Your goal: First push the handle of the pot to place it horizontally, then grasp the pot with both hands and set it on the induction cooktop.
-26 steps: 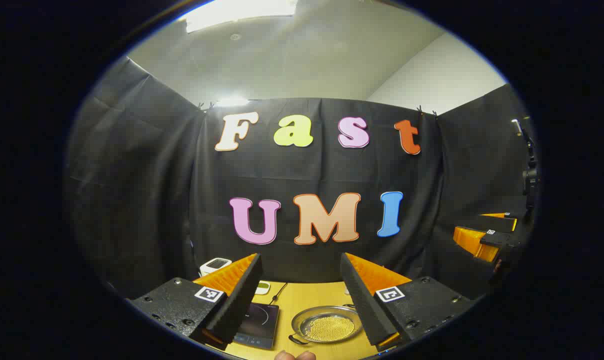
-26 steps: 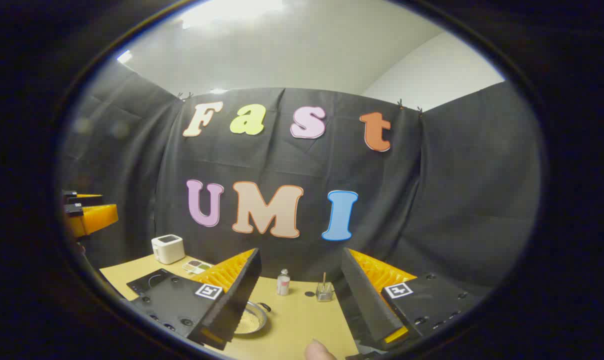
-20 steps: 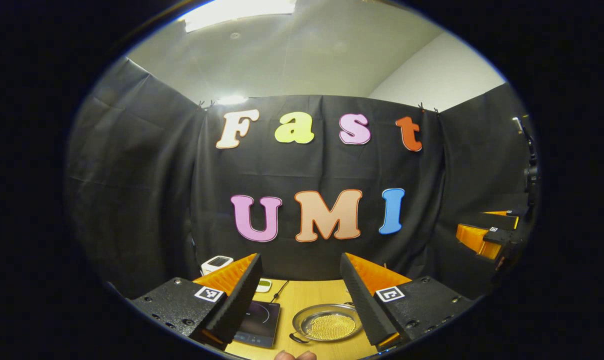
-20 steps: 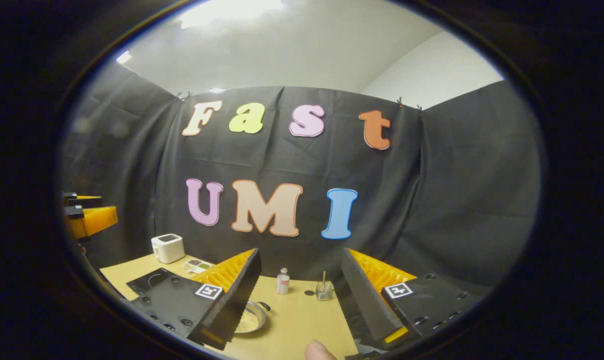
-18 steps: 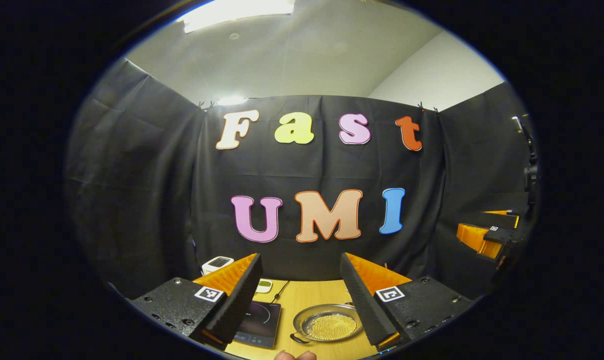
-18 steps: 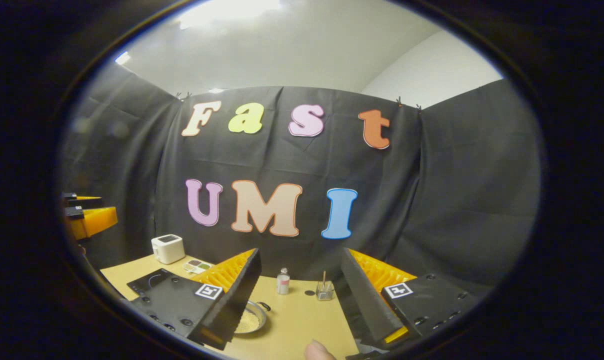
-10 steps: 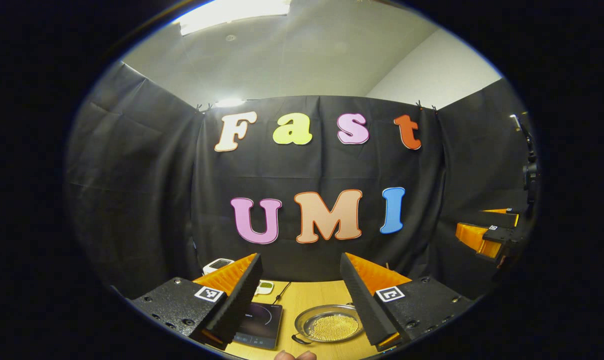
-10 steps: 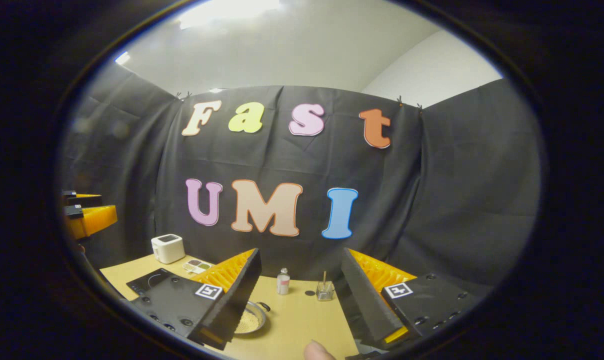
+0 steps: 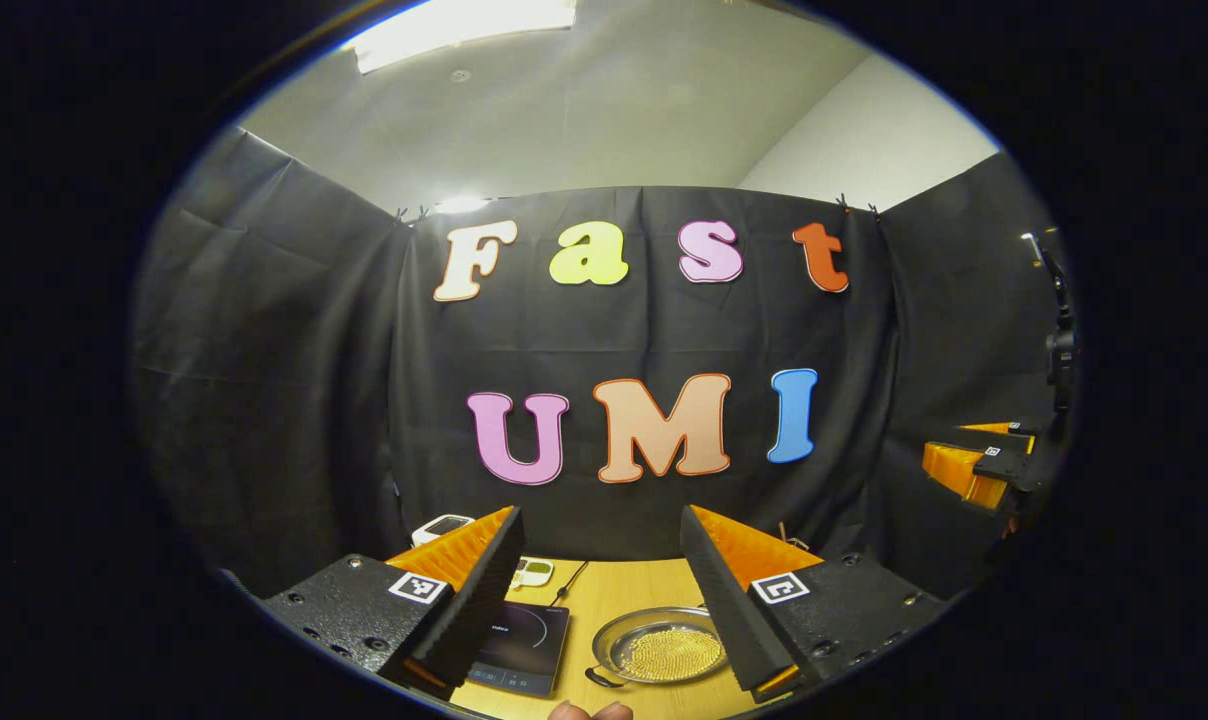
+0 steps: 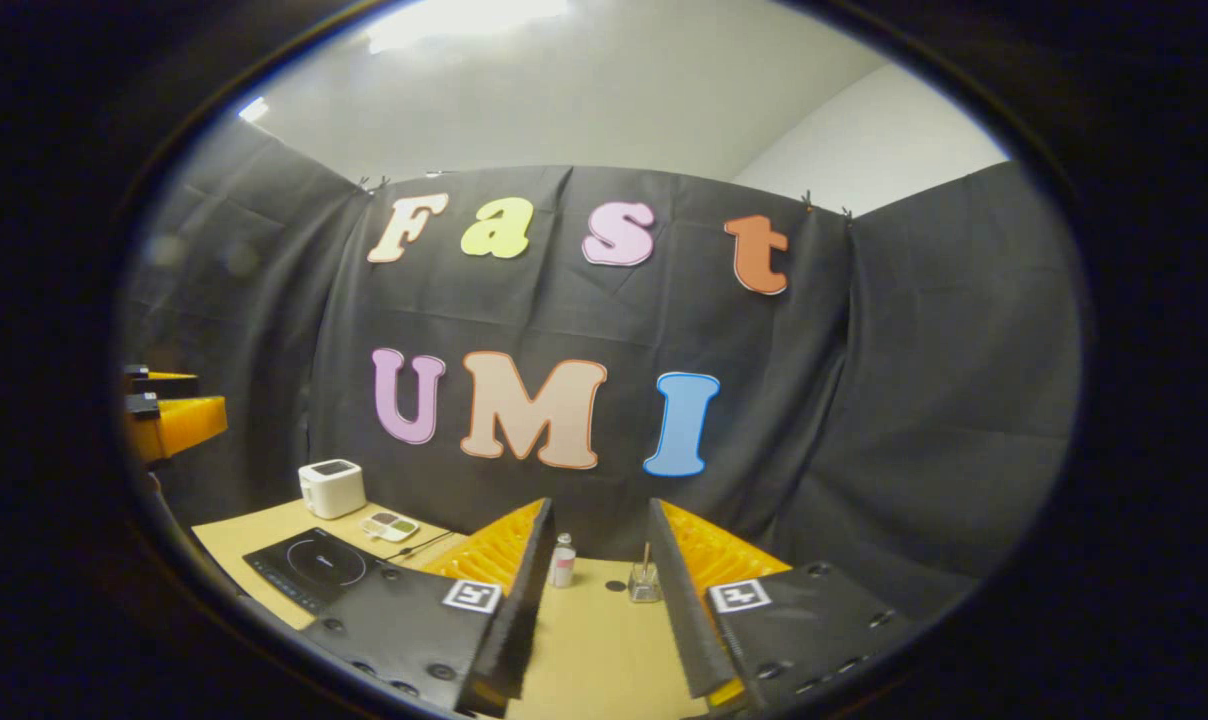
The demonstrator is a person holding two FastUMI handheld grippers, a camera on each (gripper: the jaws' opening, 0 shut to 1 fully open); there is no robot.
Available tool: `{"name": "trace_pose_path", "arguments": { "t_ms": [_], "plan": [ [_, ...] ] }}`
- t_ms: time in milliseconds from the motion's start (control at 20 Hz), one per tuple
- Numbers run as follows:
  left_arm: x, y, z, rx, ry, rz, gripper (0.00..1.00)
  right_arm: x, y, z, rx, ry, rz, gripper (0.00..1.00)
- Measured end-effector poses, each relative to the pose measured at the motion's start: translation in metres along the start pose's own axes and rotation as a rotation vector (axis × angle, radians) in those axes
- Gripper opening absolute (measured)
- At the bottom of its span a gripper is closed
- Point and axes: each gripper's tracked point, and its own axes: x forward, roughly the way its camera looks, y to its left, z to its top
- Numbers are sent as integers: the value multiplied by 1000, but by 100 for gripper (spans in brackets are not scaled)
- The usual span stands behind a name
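Note:
A shallow metal pot [image 9: 661,648] with golden beads inside sits on the wooden table [image 9: 614,590], to the right of the black induction cooktop [image 9: 519,640]. One small dark handle [image 9: 596,678] points toward the near left. My left gripper [image 9: 601,515] hovers well above and short of the pot, open and empty. In the right gripper view, my right gripper [image 10: 599,505] is held high, its jaws narrowed to a slim gap with nothing between them. The cooktop [image 10: 314,567] lies to its left, and the left gripper [image 10: 169,415] is at the far left edge. The right gripper [image 9: 974,465] also appears far right.
A white boxy device [image 10: 331,488] and a small dish [image 10: 388,524] stand behind the cooktop. A small bottle [image 10: 562,562] and a glass cup with a stick [image 10: 645,582] stand at the back of the table [image 10: 604,640]. A person's fingertip [image 9: 589,710] shows at the bottom.
My right gripper's jaws have closed partway and it has tilted down slightly; the pot has slipped behind its left finger. The left gripper has barely drifted and stays wide open.

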Motion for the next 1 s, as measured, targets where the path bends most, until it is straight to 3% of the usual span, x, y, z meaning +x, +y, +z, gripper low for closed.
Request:
{"name": "trace_pose_path", "arguments": {
  "t_ms": [100, 250, 300, 400, 500, 550, 600, 650, 700, 1000],
  "plan": [
    [2, -7, -1, -3, 3, 5, 95, 8, -4, -6, -11, 1, 3, 43],
    [4, -15, -4, -5, 15, 23, 95, 17, -13, -18, -21, 17, 15, 28],
    [4, -18, -5, -5, 19, 32, 95, 18, -10, -26, -5, 33, 47, 15],
    [5, -24, -7, -5, 20, 46, 91, 23, -2, -40, 43, 62, 117, 6],
    [3, -27, -11, -4, 28, 60, 95, 28, -4, -53, 74, 92, 148, 4],
    [1, -28, -11, -2, 25, 65, 91, 27, -4, -59, 83, 104, 157, 8],
    [2, -27, -9, 1, 18, 65, 95, 31, -3, -60, 88, 104, 163, 0],
    [3, -25, -9, 9, 15, 68, 95, 34, -1, -60, 84, 107, 163, 0],
    [3, -20, -12, 15, 15, 72, 91, 35, 6, -64, 81, 108, 176, 4],
    [29, 20, -38, -6, 22, 64, 95, 49, 59, -83, 66, 164, 219, 4]
  ]
}}
